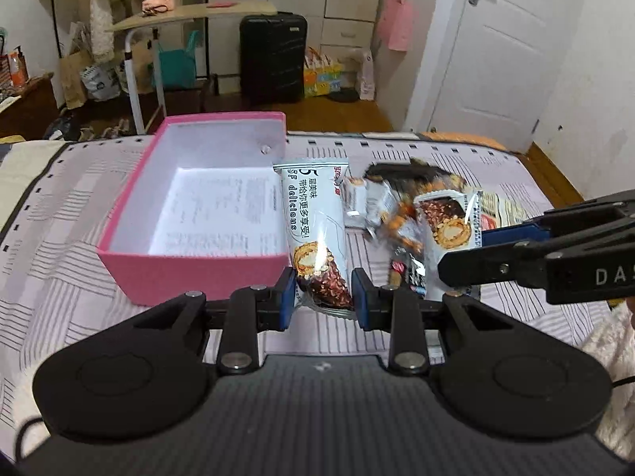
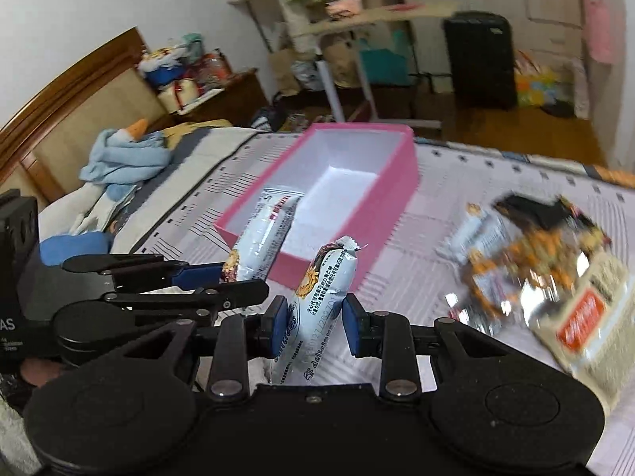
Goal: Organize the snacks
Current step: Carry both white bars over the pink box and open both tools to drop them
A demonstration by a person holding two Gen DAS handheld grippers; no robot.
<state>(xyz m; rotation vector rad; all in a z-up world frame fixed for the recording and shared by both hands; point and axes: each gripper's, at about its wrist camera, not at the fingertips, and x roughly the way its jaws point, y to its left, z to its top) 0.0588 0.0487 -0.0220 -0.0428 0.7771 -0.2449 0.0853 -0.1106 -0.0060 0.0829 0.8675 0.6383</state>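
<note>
From the left wrist view, the left claw (image 1: 323, 297) is clamped on the lower end of a white-wrapped snack bar (image 1: 317, 230), its blue pads pressed against both sides of the wrapper. The bar stands just beside the right wall of the open pink box (image 1: 190, 273), which sits on the striped bed cover (image 1: 67, 269). To the right lies a loose snack pile (image 1: 420, 210) on the bed, and the right claw (image 1: 468, 254) reaches in from the right edge above it. From the right wrist view, the right claw (image 2: 310, 327) grips a second snack bar (image 2: 323, 301), held tilted in front of the pink box (image 2: 393, 206). The left claw (image 2: 214, 277) holds its bar (image 2: 262, 234) at the box's near corner, perhaps over the rim; blur makes that uncertain. The snack pile (image 2: 535, 273) lies smeared at right.
</note>
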